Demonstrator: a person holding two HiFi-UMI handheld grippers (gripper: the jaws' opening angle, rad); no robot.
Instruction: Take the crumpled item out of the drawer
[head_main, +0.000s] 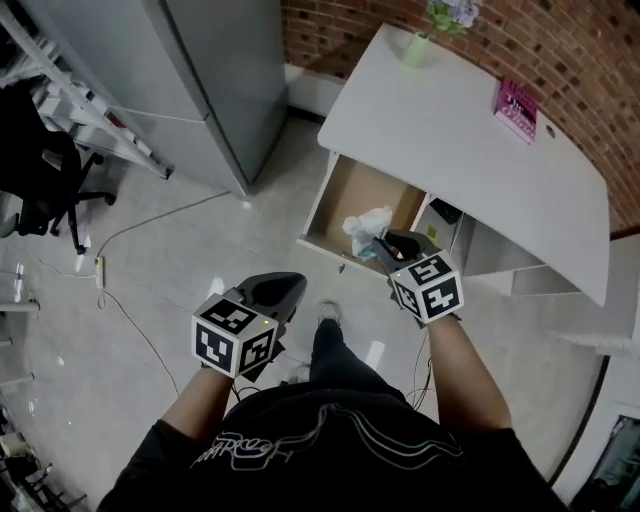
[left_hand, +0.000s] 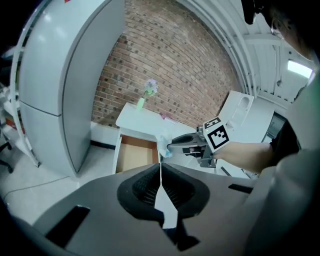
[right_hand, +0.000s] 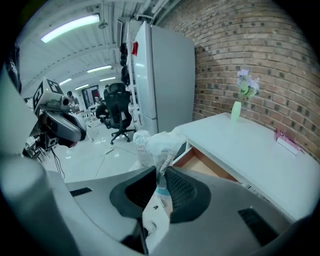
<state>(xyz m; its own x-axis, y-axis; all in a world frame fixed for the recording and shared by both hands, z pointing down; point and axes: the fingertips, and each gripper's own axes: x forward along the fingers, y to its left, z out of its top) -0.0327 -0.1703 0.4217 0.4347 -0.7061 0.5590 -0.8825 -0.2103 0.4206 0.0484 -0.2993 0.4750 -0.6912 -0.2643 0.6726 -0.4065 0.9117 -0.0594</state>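
A crumpled white plastic item (head_main: 366, 228) hangs from my right gripper (head_main: 384, 246), whose jaws are shut on its lower end. In the right gripper view the item (right_hand: 157, 144) bulges up from between the pads (right_hand: 177, 189), in the air in front of the open wooden drawer (right_hand: 205, 166). The drawer (head_main: 355, 195) stands pulled out of the white desk (head_main: 460, 140), its bare bottom showing. My left gripper (head_main: 276, 296) is lower left over the floor, shut with nothing in it. In the left gripper view the jaws of the left gripper (left_hand: 160, 168) meet, and the right gripper (left_hand: 186, 144) shows ahead with the item (left_hand: 164, 145).
On the desk stand a green vase of flowers (head_main: 420, 45) and a pink book (head_main: 517, 105). A tall grey fridge (head_main: 200, 90) is left of the desk, a black office chair (head_main: 40, 180) farther left. A cable (head_main: 150, 225) runs across the floor.
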